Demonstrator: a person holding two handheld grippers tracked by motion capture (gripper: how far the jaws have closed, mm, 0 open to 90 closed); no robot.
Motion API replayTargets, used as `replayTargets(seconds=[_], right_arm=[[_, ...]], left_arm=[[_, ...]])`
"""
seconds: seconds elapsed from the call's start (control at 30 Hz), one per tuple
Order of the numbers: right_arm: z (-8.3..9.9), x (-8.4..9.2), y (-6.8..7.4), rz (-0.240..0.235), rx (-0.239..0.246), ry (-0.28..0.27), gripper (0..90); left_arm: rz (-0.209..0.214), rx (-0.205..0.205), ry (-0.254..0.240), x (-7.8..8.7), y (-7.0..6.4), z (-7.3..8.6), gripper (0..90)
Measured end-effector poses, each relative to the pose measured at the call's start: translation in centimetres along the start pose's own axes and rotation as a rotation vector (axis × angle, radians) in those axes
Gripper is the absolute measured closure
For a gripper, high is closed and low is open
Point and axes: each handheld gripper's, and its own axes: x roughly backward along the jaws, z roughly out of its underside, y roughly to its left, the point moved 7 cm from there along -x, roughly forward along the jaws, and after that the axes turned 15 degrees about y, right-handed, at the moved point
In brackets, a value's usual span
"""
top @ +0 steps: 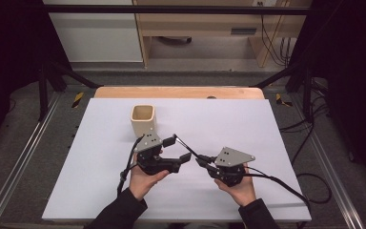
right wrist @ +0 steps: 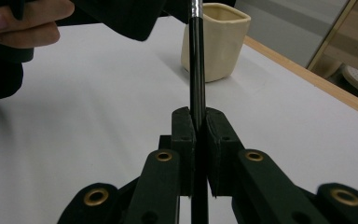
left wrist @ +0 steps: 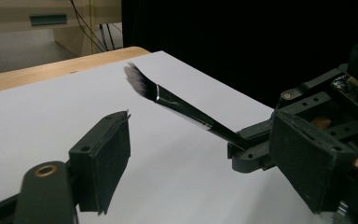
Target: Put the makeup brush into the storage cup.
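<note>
Right tongs [right wrist: 198, 123] clamped on brush [left wrist: 177, 103], handle upright between pads. Left tongs [top: 181, 149] spread wide around brush, untouching, above white desk [top: 248, 124]. Cream cup [top: 143, 119] beyond.

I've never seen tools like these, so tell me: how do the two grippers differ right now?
The right gripper is shut on a thin black brush; the left gripper stands open with nothing between its pads. The right gripper points its brush toward the left gripper, whose jaws reach toward the brush. Both are black, hand-held, each topped by a grey plate, over the white table.
</note>
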Motion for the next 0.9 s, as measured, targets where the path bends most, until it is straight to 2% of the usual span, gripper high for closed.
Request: replayTargets(seconds=[0.27, 0.37, 0.9], right_arm=[[0.0, 0.0, 0.0, -0.005, 0.001, -0.001, 83.7], [0.0, 0.0, 0.0, -0.004, -0.001, -0.004, 83.7], [0.0, -0.2, 0.2, -0.012, 0.006, -0.005, 83.6]], left_arm=[[0.022, 0.008, 0.0, -0.9, -0.2, -0.2, 30.2], [0.04, 0.015, -0.001, -1.1, -0.3, -0.3, 37.1], [0.083, 0.038, 0.002, -1.1, -0.4, -0.1, 58.8]])
